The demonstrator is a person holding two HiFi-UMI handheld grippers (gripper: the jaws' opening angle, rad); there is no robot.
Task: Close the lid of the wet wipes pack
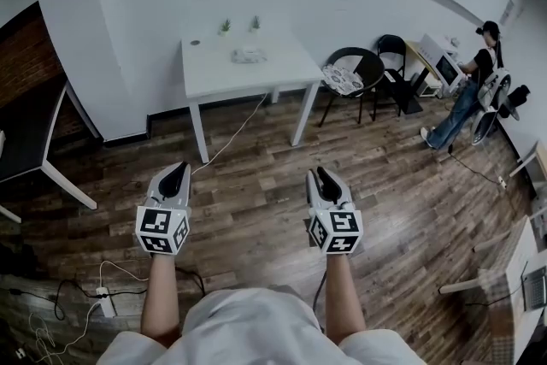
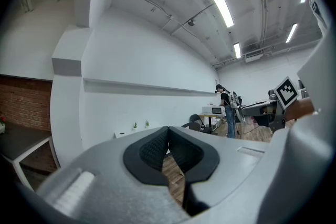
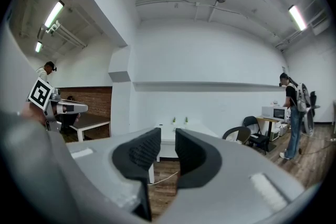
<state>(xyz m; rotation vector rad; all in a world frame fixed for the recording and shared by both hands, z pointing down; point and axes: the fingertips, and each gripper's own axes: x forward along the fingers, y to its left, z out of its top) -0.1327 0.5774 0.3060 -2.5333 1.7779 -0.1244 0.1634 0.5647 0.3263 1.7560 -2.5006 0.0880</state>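
Your left gripper had its jaws closed, the pad tips meeting with nothing caught between them. Your right gripper had its jaws a little apart and was just as empty. You held both out level, side by side over the wooden floor, well apart from the white table by the wall. On that table, toward its far side, lay the wet wipes pack: a small, pale, flattish bundle, whitish against the tabletop and too small in the head view for you to tell whether its lid was up or down. Two small potted plants stood just behind it by the wall, and a small dark round thing sat to its left.
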